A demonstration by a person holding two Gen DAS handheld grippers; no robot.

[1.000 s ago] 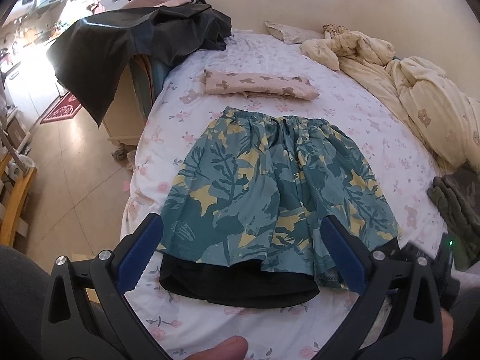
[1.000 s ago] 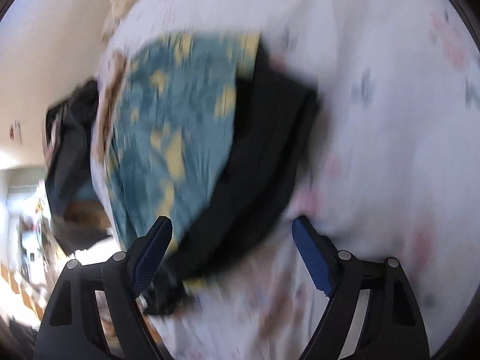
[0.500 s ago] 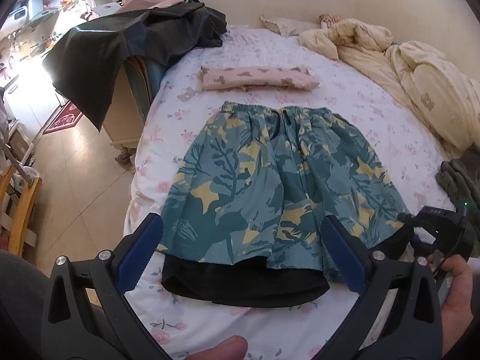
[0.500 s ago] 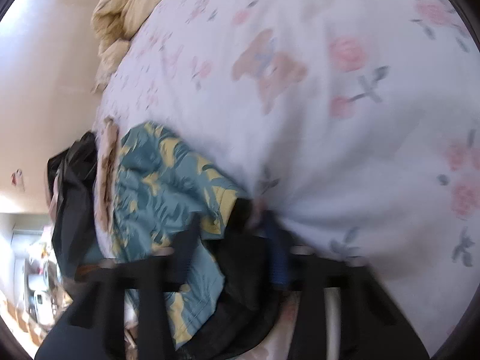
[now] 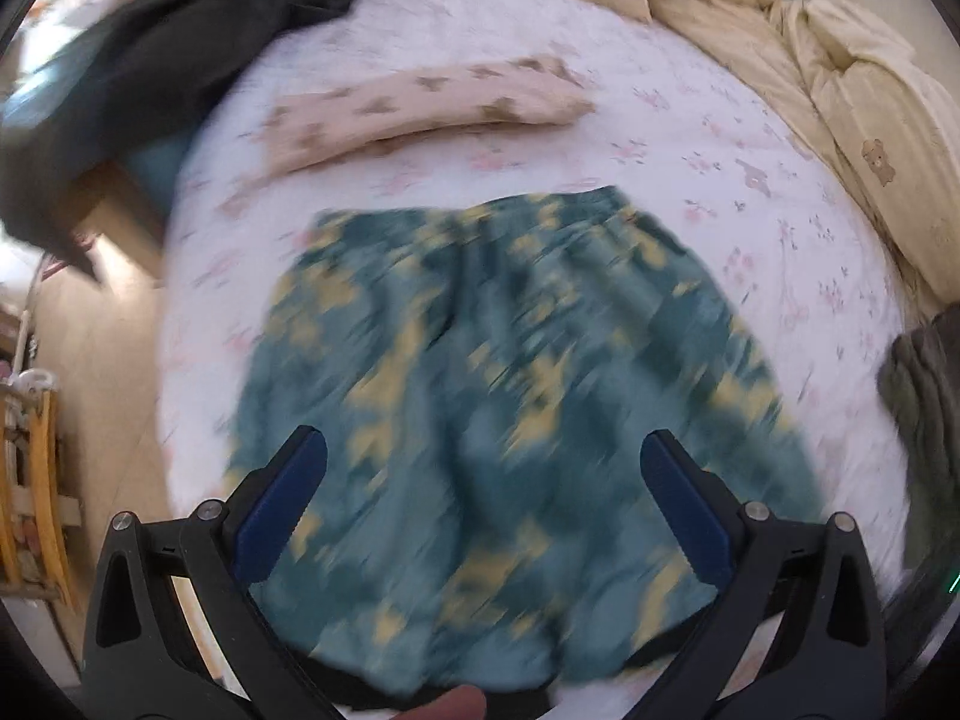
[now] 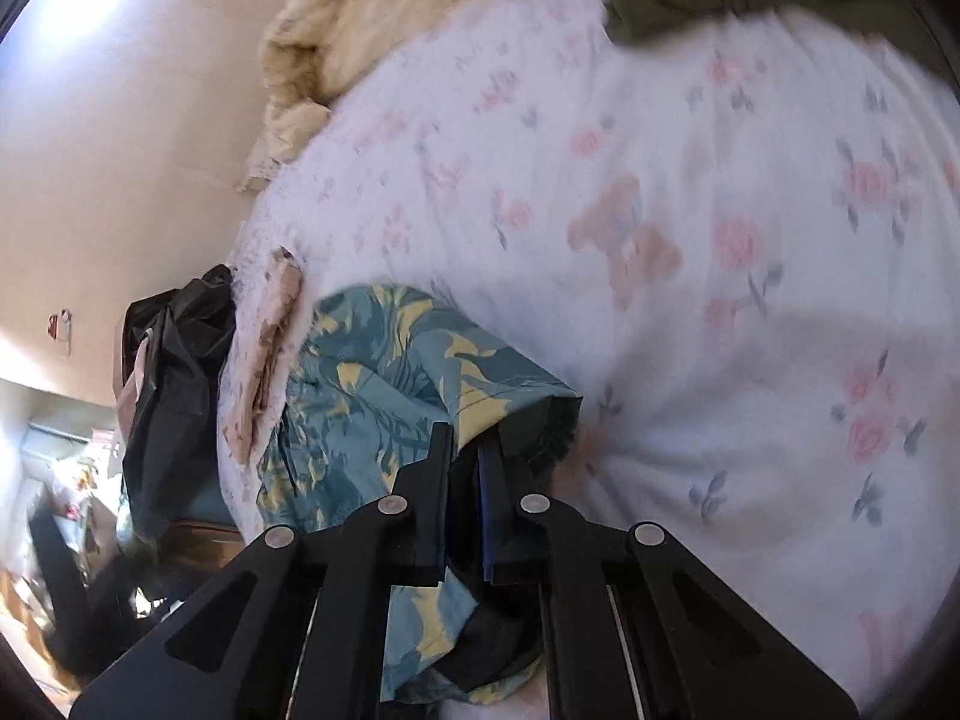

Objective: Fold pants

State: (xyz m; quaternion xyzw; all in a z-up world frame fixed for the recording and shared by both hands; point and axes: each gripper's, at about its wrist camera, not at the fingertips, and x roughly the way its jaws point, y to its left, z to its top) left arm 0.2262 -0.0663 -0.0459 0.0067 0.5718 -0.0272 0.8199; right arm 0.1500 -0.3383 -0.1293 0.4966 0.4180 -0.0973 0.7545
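right hand-held gripper pinches pants hem corner; left hand-held gripper agape just over near hem, waistband far.

1. My work surface is a bed covered with a white sheet printed with pink flowers.
2. Teal and yellow patterned shorts lie spread on it.
3. Beyond their waistband lies a folded pink garment.
4. A cream duvet is bunched along the far right side.
5. An olive-green garment lies at the right edge.
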